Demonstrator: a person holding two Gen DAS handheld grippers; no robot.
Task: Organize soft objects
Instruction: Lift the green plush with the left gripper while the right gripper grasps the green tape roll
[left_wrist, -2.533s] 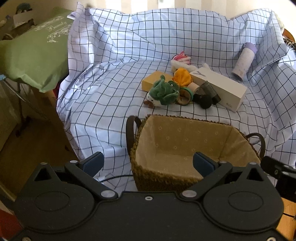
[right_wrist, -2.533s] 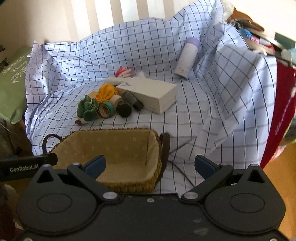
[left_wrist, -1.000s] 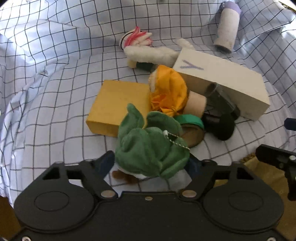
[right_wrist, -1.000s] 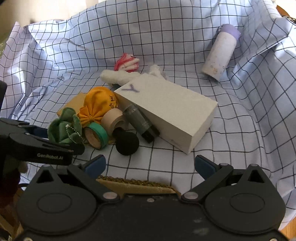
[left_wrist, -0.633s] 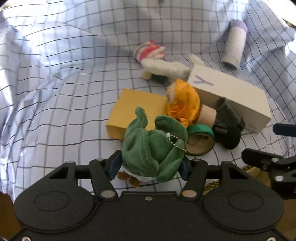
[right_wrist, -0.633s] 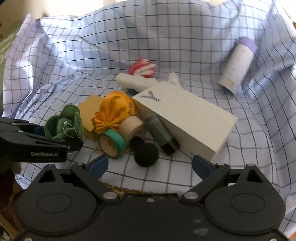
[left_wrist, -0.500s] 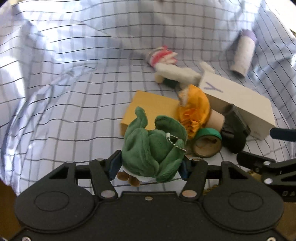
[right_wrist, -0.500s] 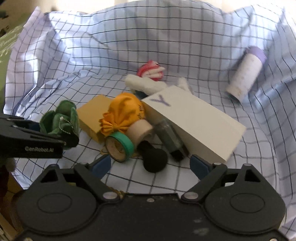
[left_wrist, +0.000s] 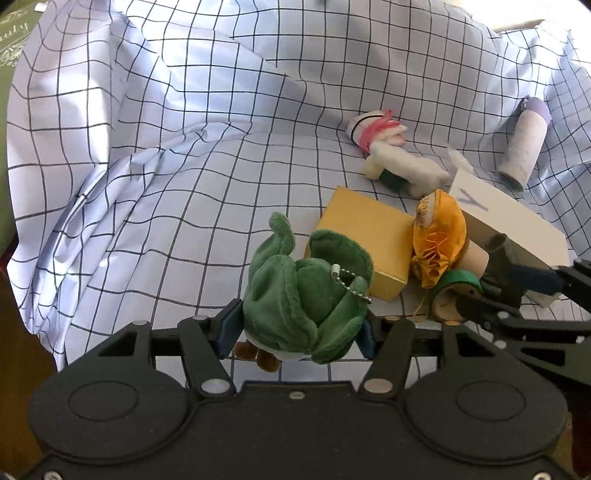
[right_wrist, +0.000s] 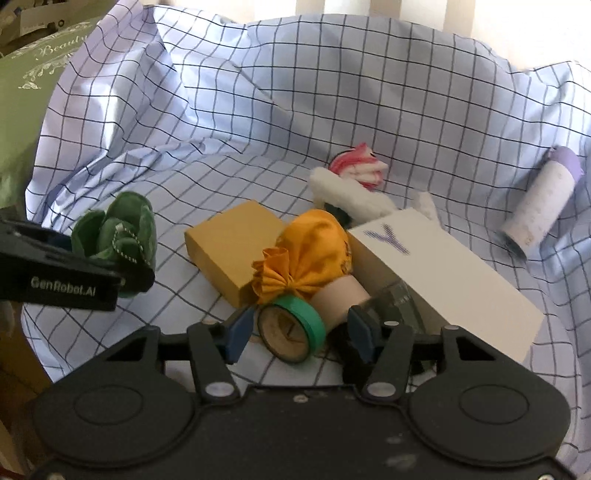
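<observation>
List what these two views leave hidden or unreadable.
- Right wrist view: dark bottle, lower end hidden behind a gripper finger.
- Left wrist view: green plush toy, underside hidden by the left gripper.
- Both views: white plush, partly behind the white box.

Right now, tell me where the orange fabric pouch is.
The orange fabric pouch lies mid-frame in the right wrist view, between the yellow box on its left and the white box on its right, just behind the green tape roll.
</observation>
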